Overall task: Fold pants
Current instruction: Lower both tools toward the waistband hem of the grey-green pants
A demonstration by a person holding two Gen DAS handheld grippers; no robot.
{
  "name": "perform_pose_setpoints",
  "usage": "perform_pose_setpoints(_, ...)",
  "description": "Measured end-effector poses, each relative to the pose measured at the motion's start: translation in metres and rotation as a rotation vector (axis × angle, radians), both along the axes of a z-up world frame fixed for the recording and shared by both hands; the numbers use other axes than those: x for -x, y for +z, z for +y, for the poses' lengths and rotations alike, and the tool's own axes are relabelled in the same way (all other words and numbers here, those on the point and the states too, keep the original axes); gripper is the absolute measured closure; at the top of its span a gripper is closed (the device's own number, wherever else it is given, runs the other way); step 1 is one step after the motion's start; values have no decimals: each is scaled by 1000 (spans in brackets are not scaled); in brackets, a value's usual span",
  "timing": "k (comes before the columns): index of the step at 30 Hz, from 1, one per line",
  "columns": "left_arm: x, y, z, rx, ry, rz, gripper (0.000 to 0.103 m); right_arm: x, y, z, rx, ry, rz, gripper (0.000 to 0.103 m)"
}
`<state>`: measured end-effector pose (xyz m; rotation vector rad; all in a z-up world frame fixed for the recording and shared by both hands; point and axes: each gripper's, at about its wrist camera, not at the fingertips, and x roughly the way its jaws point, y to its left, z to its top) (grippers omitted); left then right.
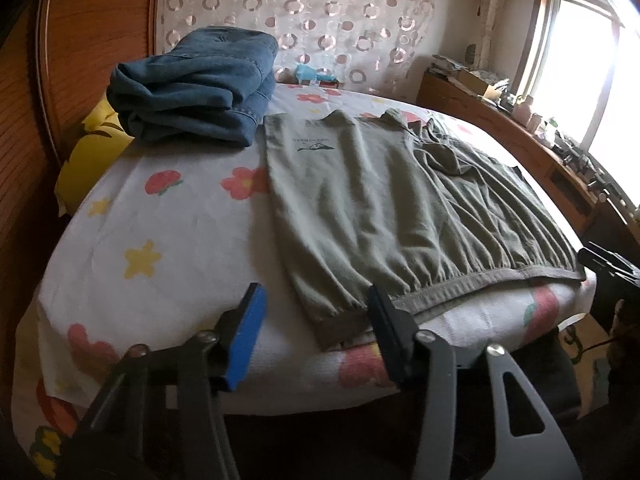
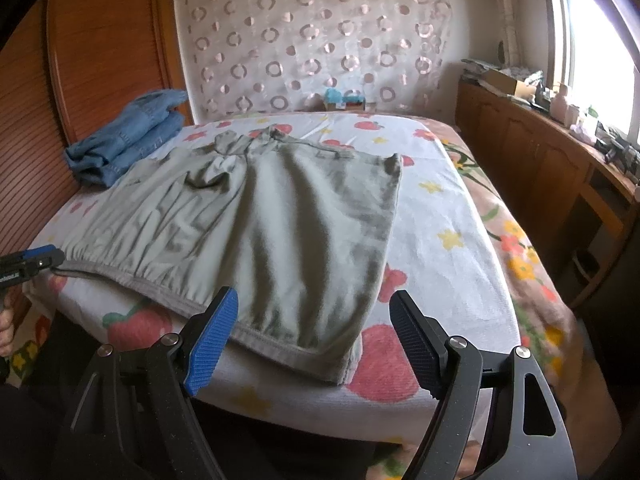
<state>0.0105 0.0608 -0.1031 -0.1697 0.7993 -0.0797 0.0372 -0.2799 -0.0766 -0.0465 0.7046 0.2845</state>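
Observation:
Grey-green pants (image 1: 380, 208) lie spread flat on the flowered bed sheet (image 1: 160, 232), waistband along the near edge of the bed; they also show in the right wrist view (image 2: 260, 220). My left gripper (image 1: 314, 300) is open and empty, its jaws standing on either side of the waistband's left corner, just short of it. My right gripper (image 2: 314, 312) is open and empty, its jaws standing on either side of the waistband's right corner. The left gripper also appears at the left edge of the right wrist view (image 2: 36, 260).
A stack of folded blue jeans (image 1: 192, 88) sits at the far left of the bed, also in the right wrist view (image 2: 124, 140). A yellow pillow (image 1: 92, 152) lies beside it. A wooden sideboard (image 2: 540, 160) with clutter runs along the right under the window.

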Motion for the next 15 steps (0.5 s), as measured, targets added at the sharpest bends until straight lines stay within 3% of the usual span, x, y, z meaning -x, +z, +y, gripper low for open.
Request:
perform_pose_setpoints(7,2,0,-6,-24,-24,-1,76,-1,-1,5,2,17,-5,23)
perform_pose_setpoints(15,-1,1,-7,6,-39,1,100,-6,1,12,1,35,7,23)
